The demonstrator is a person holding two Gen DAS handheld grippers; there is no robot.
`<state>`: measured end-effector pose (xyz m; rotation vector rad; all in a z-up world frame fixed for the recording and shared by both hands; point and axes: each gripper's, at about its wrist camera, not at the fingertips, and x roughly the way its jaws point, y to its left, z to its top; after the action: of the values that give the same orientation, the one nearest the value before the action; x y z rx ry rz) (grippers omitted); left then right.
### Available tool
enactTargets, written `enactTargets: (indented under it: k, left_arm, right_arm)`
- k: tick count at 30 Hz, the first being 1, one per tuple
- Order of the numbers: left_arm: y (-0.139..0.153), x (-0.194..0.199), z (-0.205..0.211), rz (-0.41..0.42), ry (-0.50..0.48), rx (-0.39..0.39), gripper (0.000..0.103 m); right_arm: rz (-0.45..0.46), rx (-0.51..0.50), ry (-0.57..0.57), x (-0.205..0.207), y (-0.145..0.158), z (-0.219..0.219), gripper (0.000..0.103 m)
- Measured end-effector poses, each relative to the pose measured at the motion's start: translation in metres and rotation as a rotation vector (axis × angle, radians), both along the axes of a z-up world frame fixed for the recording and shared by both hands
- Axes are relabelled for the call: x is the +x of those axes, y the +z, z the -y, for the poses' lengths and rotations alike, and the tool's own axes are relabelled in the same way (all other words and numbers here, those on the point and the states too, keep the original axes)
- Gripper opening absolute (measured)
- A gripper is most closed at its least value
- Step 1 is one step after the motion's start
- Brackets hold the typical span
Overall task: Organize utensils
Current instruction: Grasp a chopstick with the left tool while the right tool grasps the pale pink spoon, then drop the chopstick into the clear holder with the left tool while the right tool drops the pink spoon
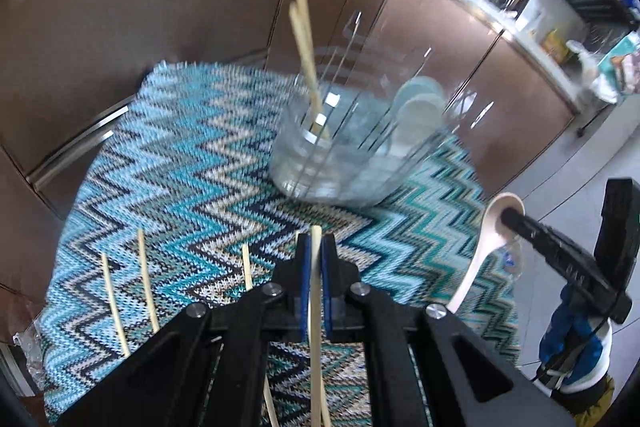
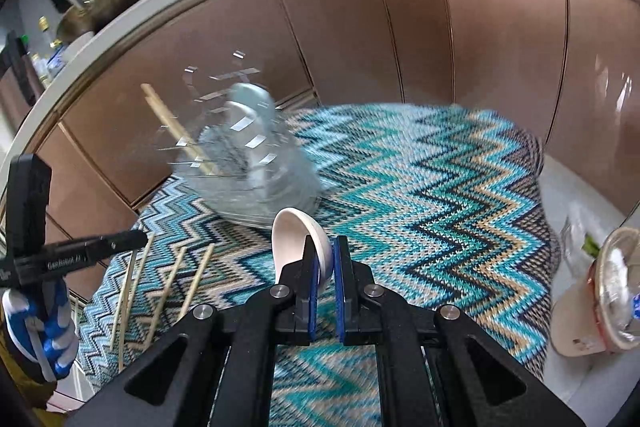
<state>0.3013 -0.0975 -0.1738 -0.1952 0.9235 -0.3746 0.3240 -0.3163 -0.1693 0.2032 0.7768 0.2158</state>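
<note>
**With both loads pinched thin, either could slip**

While we carry 1 chopstick clamped in our left gripper and the white spoon nipped by its bowl in our right gripper, the clear holder waits ahead on the zigzag cloth. A skewed spoon may twist free; a knock could tip the holder.

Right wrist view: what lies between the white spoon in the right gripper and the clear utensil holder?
Only a short bare stretch of zigzag cloth separates the white spoon from the clear utensil holder, seen in the right wrist view.
</note>
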Motion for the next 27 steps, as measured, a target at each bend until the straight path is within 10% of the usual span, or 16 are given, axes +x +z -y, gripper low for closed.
enactTargets:
  k: [14,19,27]
  left_arm:
    - [0.175,0.001,-0.021,0.587,0.162,-0.223,0.004]
    - [0.180,0.018,-0.005,0.757,0.241,-0.218,0.004]
    - [0.129,0.070,0.021,0.766,0.305,-0.168,0.004]
  right_arm:
    - [0.451,-0.187,-0.063,-0.031,0.138,-0.073,0.007]
    - [0.556,-0.300,-0.114,-0.002,0.142,-0.095,0.007]
    - [0.571,-0.392,-0.160,0.045,0.102,-0.099,0.007]
